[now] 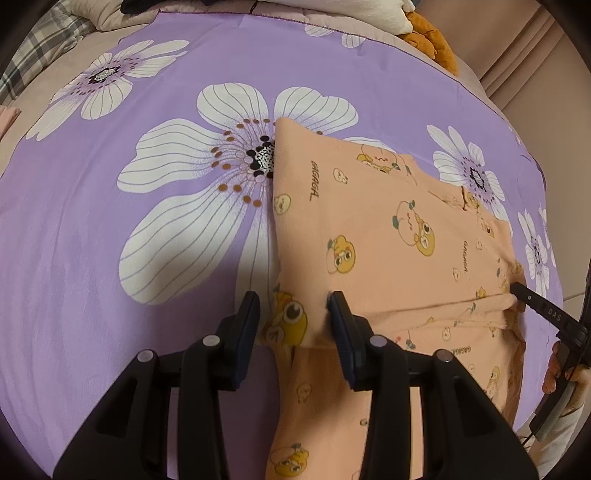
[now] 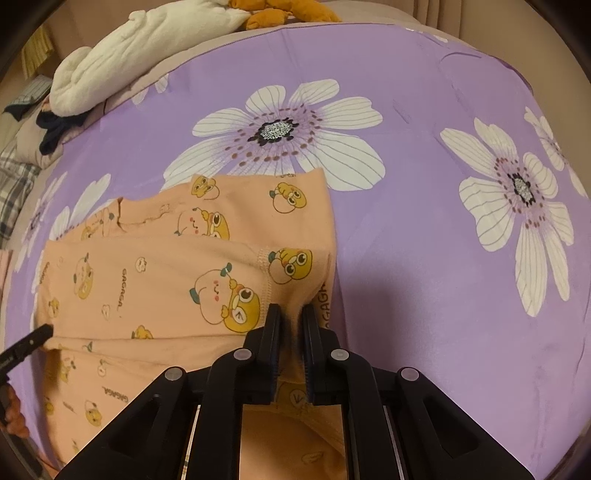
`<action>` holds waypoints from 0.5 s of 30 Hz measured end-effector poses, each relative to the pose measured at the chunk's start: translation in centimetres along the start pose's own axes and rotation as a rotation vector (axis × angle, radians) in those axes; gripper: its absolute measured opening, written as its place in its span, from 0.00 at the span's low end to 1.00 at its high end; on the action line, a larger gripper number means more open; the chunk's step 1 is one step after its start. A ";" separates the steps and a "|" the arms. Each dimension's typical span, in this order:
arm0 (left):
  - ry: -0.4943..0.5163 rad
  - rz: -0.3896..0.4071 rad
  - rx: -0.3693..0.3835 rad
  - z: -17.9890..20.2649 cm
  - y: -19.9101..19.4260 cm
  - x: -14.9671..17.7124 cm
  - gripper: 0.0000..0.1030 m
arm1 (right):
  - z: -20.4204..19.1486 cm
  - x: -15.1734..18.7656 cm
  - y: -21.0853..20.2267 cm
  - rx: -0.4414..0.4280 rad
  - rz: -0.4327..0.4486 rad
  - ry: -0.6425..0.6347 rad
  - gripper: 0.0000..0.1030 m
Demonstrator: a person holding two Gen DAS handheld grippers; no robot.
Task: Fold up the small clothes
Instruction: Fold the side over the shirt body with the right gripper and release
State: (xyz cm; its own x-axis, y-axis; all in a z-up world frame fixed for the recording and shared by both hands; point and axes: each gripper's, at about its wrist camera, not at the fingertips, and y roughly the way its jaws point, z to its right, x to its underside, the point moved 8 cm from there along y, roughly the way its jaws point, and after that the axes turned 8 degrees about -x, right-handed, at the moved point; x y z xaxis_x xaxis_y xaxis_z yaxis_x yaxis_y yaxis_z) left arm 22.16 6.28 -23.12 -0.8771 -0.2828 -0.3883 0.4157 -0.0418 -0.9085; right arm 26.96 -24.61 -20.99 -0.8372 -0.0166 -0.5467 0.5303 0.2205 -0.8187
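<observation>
A small peach garment (image 1: 399, 240) printed with yellow cartoon ducks lies partly folded on a purple flowered sheet (image 1: 92, 221). It also shows in the right wrist view (image 2: 166, 273). My left gripper (image 1: 293, 314) is open, its jaws wide apart and straddling the garment's near left corner. My right gripper (image 2: 293, 314) is shut on the garment's right edge, with a pinch of cloth between its jaws. The right gripper's finger (image 1: 532, 299) shows at the garment's right edge in the left wrist view. The left gripper's finger (image 2: 33, 339) shows at the garment's left edge in the right wrist view.
The purple sheet (image 2: 443, 258) covers a bed. At the far edge lie a white cushion (image 2: 129, 55), an orange plush toy (image 2: 295, 11), a dark garment (image 2: 55, 129) and plaid fabric (image 1: 22, 70).
</observation>
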 end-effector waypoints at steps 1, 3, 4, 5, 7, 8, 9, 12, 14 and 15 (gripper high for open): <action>0.000 0.000 0.001 0.0 -0.1 0.2 0.39 | 0.0 0.0 0.0 0.000 0.000 0.001 0.08; 0.000 -0.004 0.005 0.0 -0.1 0.6 0.39 | 0.1 0.1 -0.2 -0.001 0.000 0.005 0.08; -0.001 -0.005 0.005 0.0 0.0 0.7 0.39 | 0.0 0.2 -0.3 -0.001 0.000 0.005 0.08; -0.002 -0.007 0.004 -0.1 0.1 0.9 0.39 | 0.0 0.3 -0.3 -0.001 0.000 0.004 0.08; -0.002 -0.002 0.002 -0.1 0.1 1.2 0.39 | 0.0 0.5 -0.3 0.001 -0.001 -0.001 0.08; 0.000 0.003 0.000 -0.1 0.1 1.3 0.39 | 0.1 0.6 -0.3 0.002 -0.003 -0.002 0.08; 0.001 0.004 -0.004 0.0 0.1 1.4 0.39 | 0.1 0.8 -0.3 0.004 -0.005 -0.004 0.08; 0.006 0.007 -0.008 0.0 0.1 1.5 0.39 | 0.1 1.0 -0.4 0.009 -0.003 -0.015 0.08; 0.003 0.006 -0.005 0.0 0.0 1.7 0.39 | 0.1 1.2 -0.5 0.008 -0.003 -0.015 0.10; 0.001 0.005 -0.003 0.0 0.0 1.7 0.39 | 0.2 1.3 -0.6 0.009 -0.002 -0.012 0.14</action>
State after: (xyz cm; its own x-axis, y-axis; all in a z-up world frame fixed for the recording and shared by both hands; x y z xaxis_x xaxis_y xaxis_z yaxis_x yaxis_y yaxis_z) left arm 20.61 5.83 -23.78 -0.8753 -0.2819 -0.3929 0.4193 -0.0380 -0.9070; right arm 25.57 -24.94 -21.19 -0.8368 -0.0292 -0.5468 0.5295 0.2112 -0.8216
